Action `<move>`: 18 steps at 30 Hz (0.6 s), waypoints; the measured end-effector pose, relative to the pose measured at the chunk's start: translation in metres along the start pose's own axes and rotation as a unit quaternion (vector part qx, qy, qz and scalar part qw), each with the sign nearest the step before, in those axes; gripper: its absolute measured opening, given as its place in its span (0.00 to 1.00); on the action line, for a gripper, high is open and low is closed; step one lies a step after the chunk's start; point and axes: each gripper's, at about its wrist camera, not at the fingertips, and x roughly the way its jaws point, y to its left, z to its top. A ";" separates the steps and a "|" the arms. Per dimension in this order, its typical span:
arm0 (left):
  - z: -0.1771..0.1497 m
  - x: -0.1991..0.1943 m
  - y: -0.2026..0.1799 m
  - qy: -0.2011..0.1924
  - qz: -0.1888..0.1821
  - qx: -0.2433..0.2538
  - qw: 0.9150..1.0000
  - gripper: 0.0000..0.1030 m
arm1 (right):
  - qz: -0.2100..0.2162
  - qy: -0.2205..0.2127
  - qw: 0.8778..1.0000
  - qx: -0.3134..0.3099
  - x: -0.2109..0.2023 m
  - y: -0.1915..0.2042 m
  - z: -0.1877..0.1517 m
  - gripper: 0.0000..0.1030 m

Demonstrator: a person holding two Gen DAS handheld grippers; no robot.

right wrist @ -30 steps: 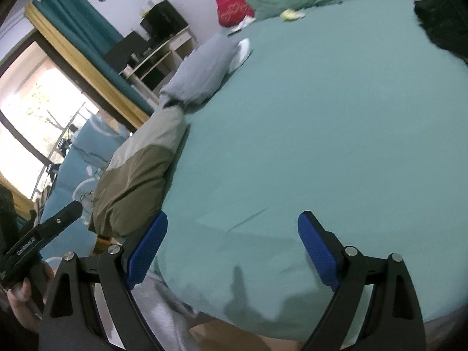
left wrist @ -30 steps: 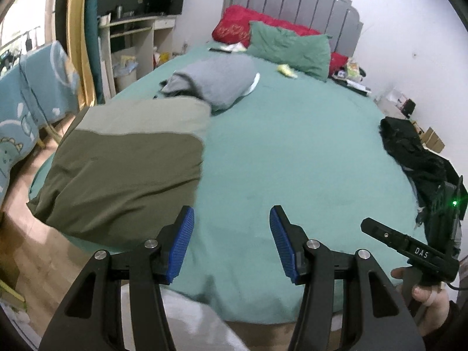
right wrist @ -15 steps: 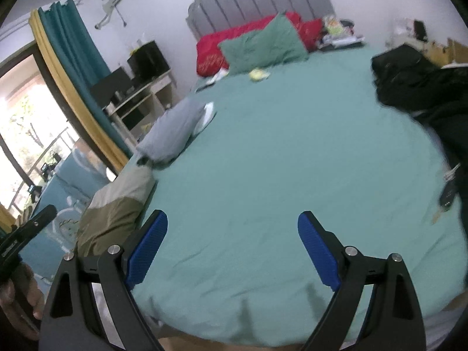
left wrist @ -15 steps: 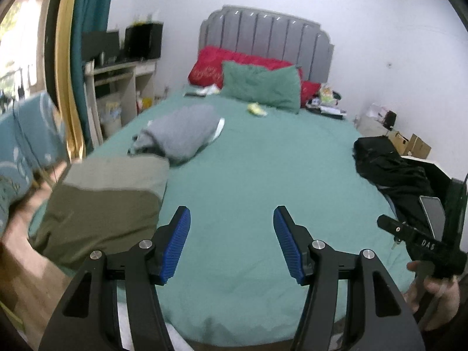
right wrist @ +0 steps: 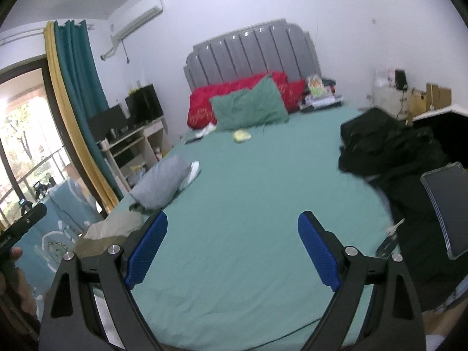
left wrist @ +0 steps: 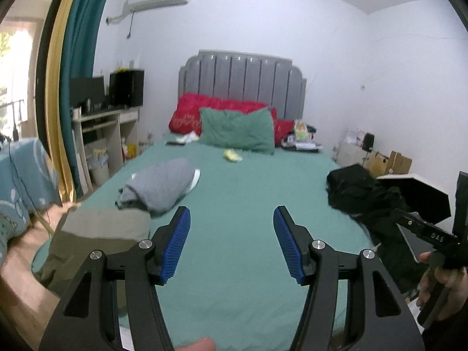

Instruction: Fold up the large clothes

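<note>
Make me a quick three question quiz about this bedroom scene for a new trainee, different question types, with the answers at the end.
1. True or false: the left tongs grip the olive garment.
2. Which clothing is still unfolded? A) grey bundle B) black pile C) olive garment
3. Fill in: the right tongs are ____ over the bed.

Key: 1 false, they are open and hold nothing; 2 B; 3 open.

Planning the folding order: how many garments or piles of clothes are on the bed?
3: an olive garment at the near left edge, a grey bundle just beyond it, and a black heap on the right side; the heap may hide more.
</note>
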 end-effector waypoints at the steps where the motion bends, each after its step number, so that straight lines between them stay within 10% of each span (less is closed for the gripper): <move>1: 0.003 -0.006 -0.002 -0.010 0.004 0.002 1.000 0.65 | -0.002 -0.008 1.000 -0.006 -0.007 0.001 0.004 0.90; 18: 0.018 -0.034 -0.010 -0.079 0.027 0.019 0.996 0.80 | 0.031 -0.087 0.990 -0.109 -0.059 0.067 0.020 0.98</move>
